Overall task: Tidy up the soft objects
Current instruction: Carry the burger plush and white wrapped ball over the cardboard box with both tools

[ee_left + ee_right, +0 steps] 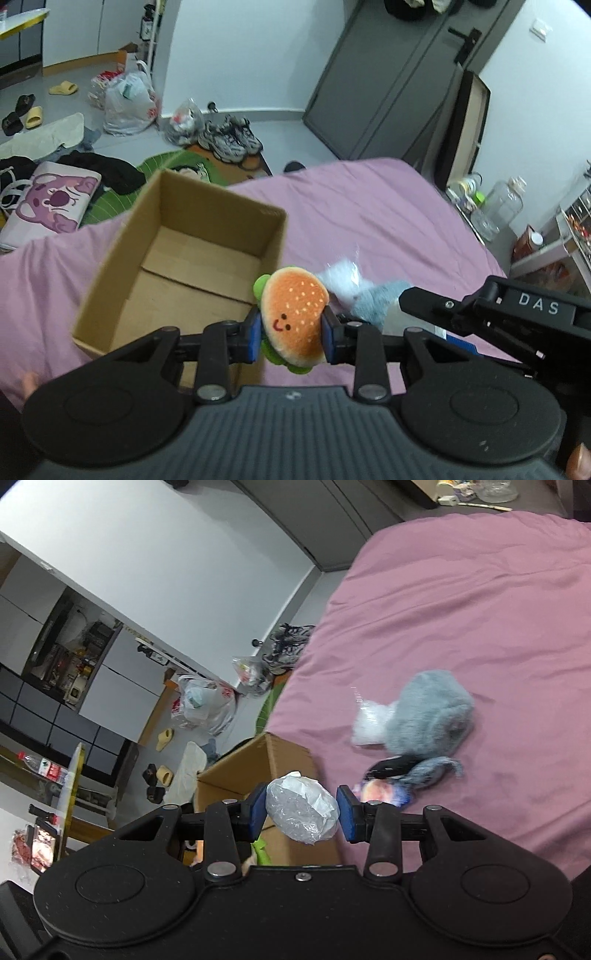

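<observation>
A: What does the left gripper (291,330) have?

B: Its blue pads (253,334) are clamped on a burger plush (293,317), orange bun with a smiley face and green lettuce trim, held up off the pink bedsheet (388,221). The open cardboard box (184,258) sits just ahead and to its left, and nothing shows inside it.

A: And the right gripper (302,812)?

B: It is closed on a plastic-wrapped white bundle (303,810), pinched between both fingers. The box corner (258,764) lies directly beyond and below it.

A: What lies loose on the bed?

B: Ahead and right of the right gripper, a fluffy grey-blue plush (428,716) touching a clear plastic packet (369,723), and nearer, a small dark item (391,766) I cannot identify.
</observation>
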`<state>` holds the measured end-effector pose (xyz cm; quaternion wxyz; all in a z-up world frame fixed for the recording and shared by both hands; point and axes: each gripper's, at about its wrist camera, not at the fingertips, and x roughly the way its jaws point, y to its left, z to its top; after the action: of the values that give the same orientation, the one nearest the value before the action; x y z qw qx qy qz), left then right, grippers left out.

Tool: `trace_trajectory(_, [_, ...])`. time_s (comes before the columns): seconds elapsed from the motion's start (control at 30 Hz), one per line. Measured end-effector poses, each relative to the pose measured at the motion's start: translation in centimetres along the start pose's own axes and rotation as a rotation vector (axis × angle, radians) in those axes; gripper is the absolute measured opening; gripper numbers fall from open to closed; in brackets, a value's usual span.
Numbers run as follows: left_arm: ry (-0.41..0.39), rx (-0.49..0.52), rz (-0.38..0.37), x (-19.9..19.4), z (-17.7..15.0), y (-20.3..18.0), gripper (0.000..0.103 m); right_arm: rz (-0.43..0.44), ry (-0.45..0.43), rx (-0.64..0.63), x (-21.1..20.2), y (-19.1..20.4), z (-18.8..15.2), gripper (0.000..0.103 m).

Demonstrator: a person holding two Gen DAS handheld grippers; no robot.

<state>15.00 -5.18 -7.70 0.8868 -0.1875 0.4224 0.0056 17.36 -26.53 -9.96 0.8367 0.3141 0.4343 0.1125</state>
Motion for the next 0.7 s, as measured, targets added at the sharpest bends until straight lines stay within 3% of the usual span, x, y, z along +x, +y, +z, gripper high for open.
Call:
trace_trajectory(0.37, [-0.056, -0.034, 0.028, -1.4, 2.1, 4.0, 0.031, -0.002, -0.043, -0.084, 1.1, 5.0, -0.7, 0.039])
trace_trajectory(0.7, [-0.067, -0.071, 0.069, -1.5, 3.6, 7.3, 0.031, 0.018, -0.005, -0.161, 3.8, 8.2, -1.7, 0.039])
